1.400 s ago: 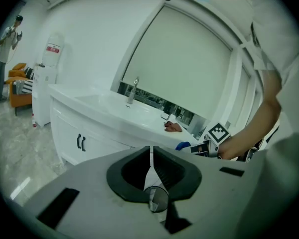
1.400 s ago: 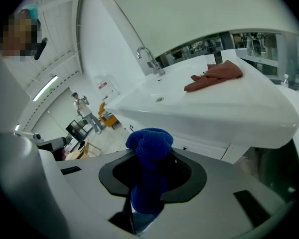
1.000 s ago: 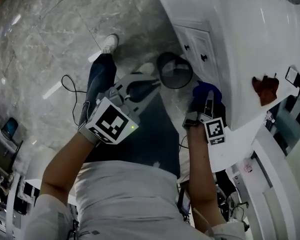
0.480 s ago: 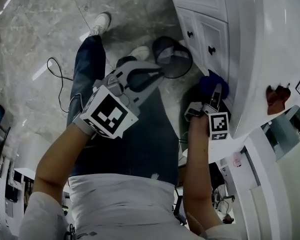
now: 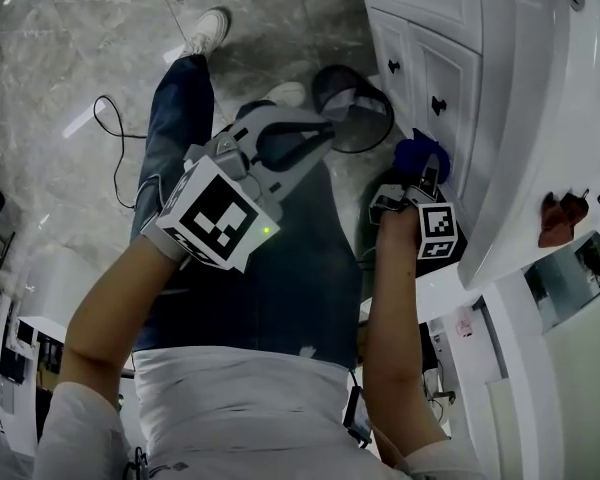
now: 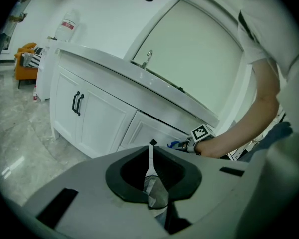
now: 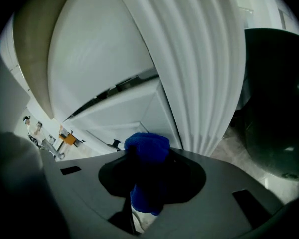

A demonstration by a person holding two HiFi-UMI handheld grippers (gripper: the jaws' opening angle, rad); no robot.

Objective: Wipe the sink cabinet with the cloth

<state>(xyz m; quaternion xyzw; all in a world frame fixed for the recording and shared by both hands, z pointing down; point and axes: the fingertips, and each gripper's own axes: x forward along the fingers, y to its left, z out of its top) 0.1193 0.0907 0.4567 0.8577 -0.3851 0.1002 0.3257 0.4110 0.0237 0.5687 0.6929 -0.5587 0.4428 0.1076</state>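
Observation:
The white sink cabinet (image 5: 435, 63) stands at the right of the head view, with black knobs on its doors. My right gripper (image 5: 427, 175) is shut on a bunched blue cloth (image 5: 423, 154), which sits close against the cabinet front below a knob. In the right gripper view the blue cloth (image 7: 148, 146) fills the jaws, just short of the cabinet's fluted white corner post (image 7: 199, 63). My left gripper (image 5: 315, 133) hangs over the person's leg, away from the cabinet, shut and holding nothing. From the left gripper view (image 6: 152, 146) the cabinet doors (image 6: 89, 118) lie ahead.
A black round bin (image 5: 352, 108) stands on the marble floor beside the cabinet, between the two grippers. A red rag (image 5: 560, 214) lies on the countertop. A black cable (image 5: 110, 118) trails on the floor at the left. The person's legs and white shoe (image 5: 210, 28) are below.
The head view has swung, bringing the cabinet doors more into sight. My right gripper with the blue cloth has moved from under the counter edge to the door front. The left gripper keeps its pose.

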